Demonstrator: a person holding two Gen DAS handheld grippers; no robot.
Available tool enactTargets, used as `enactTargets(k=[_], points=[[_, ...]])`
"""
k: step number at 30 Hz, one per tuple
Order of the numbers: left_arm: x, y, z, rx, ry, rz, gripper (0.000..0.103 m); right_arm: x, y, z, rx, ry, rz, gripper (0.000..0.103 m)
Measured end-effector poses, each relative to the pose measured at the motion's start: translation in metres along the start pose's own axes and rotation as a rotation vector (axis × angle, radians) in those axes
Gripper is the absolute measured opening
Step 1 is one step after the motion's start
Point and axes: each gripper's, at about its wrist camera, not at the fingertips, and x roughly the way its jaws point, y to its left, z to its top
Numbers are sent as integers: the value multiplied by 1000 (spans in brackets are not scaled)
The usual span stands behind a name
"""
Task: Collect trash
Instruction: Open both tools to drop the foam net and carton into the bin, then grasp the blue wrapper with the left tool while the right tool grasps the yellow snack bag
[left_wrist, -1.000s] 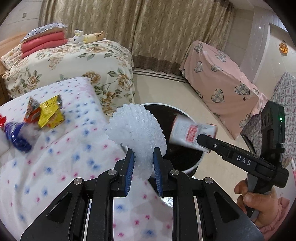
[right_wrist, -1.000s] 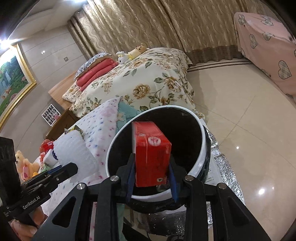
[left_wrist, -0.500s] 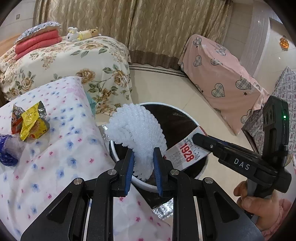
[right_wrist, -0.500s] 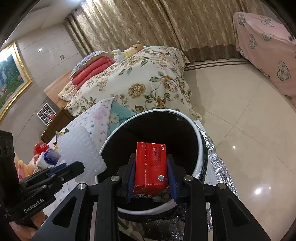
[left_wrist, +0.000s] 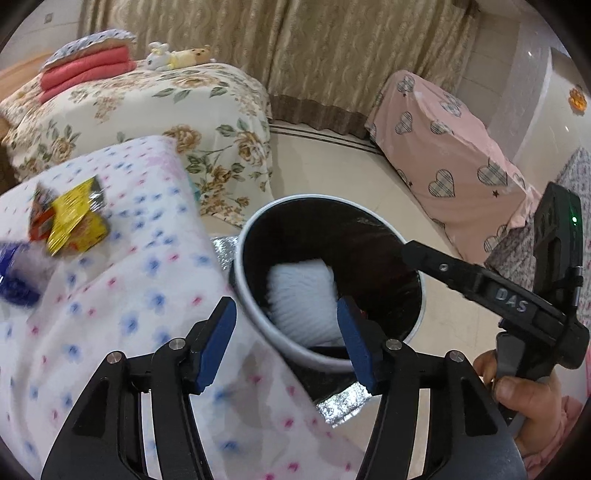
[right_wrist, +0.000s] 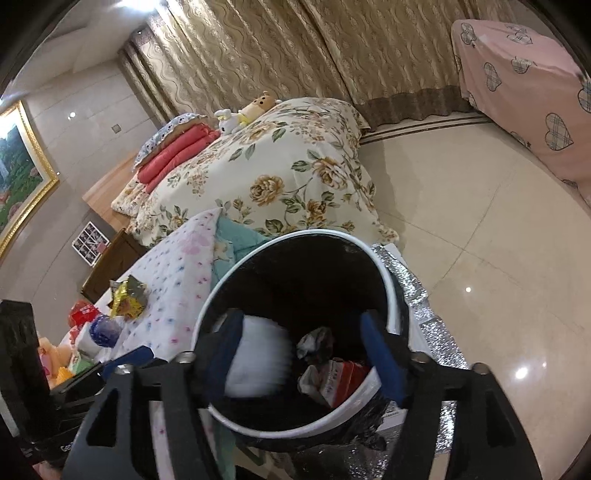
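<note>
Foam net (left_wrist: 301, 299) inside bin (left_wrist: 248, 295), below left gripper (left_wrist: 286, 339) (jaws just opened, empty); right gripper (right_wrist: 306, 354) likewise.

White foam net (left_wrist: 301, 295) in black, white-rimmed bin (left_wrist: 247, 236).

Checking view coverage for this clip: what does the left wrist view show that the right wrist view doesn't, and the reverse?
Only the left wrist view shows the hand holding the right gripper, and the full pink heart-print cover.

Only the right wrist view shows the framed painting, the red carton among crumpled trash at the bin's bottom, and the right gripper's blue pads standing open.

Both show the white-rimmed bin, the white foam net inside it, the yellow wrapper on the dotted blanket, and the floral bed.
</note>
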Motion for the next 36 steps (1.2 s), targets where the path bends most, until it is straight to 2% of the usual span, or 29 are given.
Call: enactTargets(k=[8, 14, 25, 36], points=[[-31, 35, -26, -103, -38, 49, 66, -4, 32, -8, -34, 6, 62, 85], [-55, 69, -46, -191, -63, 100, 67, 0, 66, -17, -82, 29, 119, 89], [-94, 132, -88, -346, -100, 209, 68, 15, 125, -42, -178, 97, 217, 90], [-117, 164, -114, -414, -122, 266, 68, 30, 172, -61, -268, 153, 277, 90]])
